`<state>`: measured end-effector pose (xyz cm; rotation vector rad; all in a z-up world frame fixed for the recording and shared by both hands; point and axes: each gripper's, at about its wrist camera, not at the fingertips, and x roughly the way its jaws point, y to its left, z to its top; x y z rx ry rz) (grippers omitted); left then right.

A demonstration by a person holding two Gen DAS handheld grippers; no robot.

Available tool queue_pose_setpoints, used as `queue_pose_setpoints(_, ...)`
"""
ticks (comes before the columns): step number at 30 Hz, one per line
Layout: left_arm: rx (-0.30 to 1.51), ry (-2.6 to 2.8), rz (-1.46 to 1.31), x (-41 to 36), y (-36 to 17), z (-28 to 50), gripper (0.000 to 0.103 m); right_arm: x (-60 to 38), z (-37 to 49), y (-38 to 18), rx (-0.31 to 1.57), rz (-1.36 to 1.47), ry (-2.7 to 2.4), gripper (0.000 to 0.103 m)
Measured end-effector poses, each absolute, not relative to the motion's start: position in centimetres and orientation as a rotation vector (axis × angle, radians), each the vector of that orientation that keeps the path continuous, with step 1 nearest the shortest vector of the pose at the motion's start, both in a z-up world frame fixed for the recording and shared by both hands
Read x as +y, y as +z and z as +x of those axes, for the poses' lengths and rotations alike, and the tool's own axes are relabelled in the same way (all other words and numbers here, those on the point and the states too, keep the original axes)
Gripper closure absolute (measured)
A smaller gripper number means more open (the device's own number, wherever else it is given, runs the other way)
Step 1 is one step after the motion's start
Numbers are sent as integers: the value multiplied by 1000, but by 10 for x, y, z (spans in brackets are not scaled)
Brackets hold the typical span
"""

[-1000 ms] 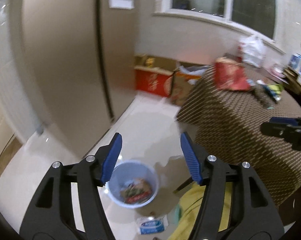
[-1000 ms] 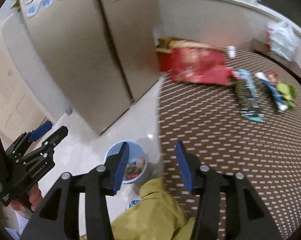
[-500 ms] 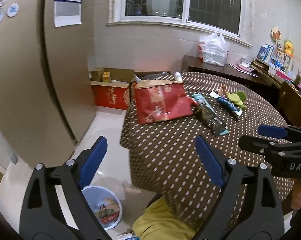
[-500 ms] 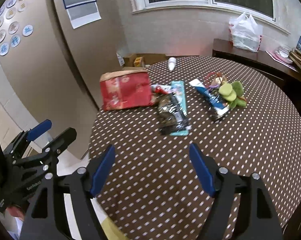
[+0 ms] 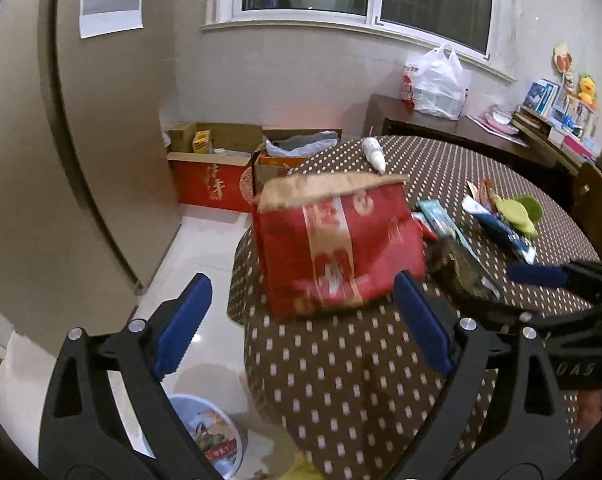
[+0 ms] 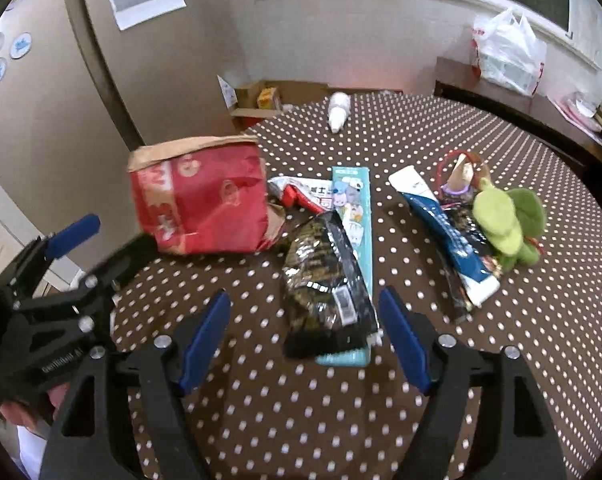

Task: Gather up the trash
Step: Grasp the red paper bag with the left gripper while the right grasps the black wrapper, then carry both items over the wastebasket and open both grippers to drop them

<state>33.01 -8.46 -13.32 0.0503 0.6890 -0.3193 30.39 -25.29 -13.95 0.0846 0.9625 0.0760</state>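
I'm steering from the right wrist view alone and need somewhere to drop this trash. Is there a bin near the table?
Observer: Yes. The left wrist view shows a blue bin on the floor, just below the table edge.
Operator: Is it empty?
Observer: No, some printed packaging lies inside it.
Operator: I see the left tongs only from the side. Do they hold anything?
Observer: No. The left tongs are open with nothing between them, and they point at the red paper bag.
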Motion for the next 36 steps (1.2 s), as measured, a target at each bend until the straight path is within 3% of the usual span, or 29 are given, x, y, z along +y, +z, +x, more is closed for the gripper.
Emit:
queue_pose_setpoints(2, 686, -341, 39, -86, -135, 344, 13, -254, 312, -145, 972, 64, 43, 31)
queue_pose_setpoints(5, 679, -363, 10, -88, -138, 359, 13, -255, 314, -149, 969, 55, 31, 50)
queue_pose_setpoints(7, 668, -386, -8, -91, -140, 362, 38, -260, 315, -150, 963, 68, 10, 55)
queue_pose_setpoints(9, 668, -383, -11, -93, -140, 363, 54, -264, 312, -150, 956, 106, 8, 61)
queue_pose_setpoints(10, 655, -384, -23, -92, -137, 361, 58, -267, 310, -149, 950, 116, 2, 68)
queue_pose_setpoints(12, 648, -399, -52, -89, -132, 356, 65, -272, 306, -147, 946, 141, 1, 71)
queue_pose_setpoints(16, 634, -370, -43, -87, -125, 345, 68, -272, 292, -141, 927, 157, -2, 77)
queue_pose_setpoints(25, 579, -350, -18, -84, -104, 305, 76, -266, 250, -119, 871, 188, 18, 78)
queue_pose_setpoints(36, 511, -283, 58, -73, -80, 258, 78, -239, 223, -98, 828, 167, 95, 80)
